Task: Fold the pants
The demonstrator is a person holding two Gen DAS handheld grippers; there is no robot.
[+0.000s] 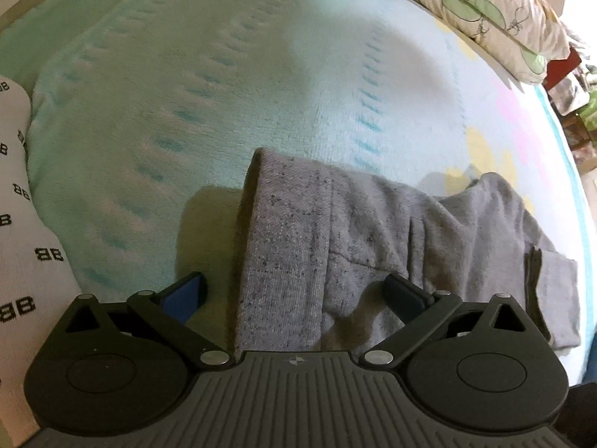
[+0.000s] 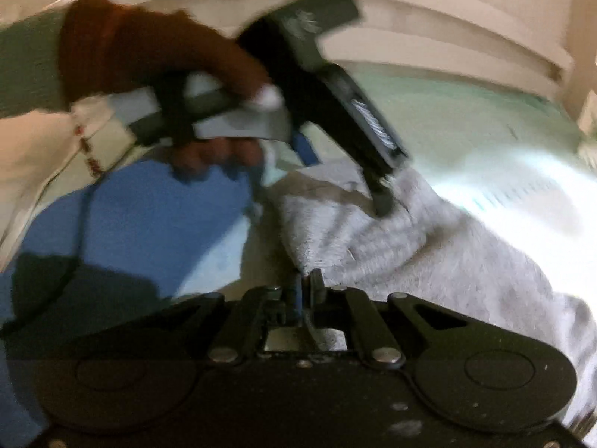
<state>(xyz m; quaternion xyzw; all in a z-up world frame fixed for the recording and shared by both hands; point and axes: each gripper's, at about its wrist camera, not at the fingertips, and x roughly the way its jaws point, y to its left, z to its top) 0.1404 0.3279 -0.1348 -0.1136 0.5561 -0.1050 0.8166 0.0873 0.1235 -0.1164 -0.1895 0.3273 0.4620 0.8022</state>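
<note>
Your left gripper (image 1: 294,291) has its jaws spread wide, straddling a folded edge of the grey pants (image 1: 335,231), one finger resting on the cloth. Pants lie bunched on the mint blanket (image 1: 186,93), floral pillow (image 1: 485,11) well behind. Your right gripper (image 2: 304,291) is pinched tight on the pants' near edge. Your left hand (image 2: 149,56) shows blurred in the right wrist view.
</note>
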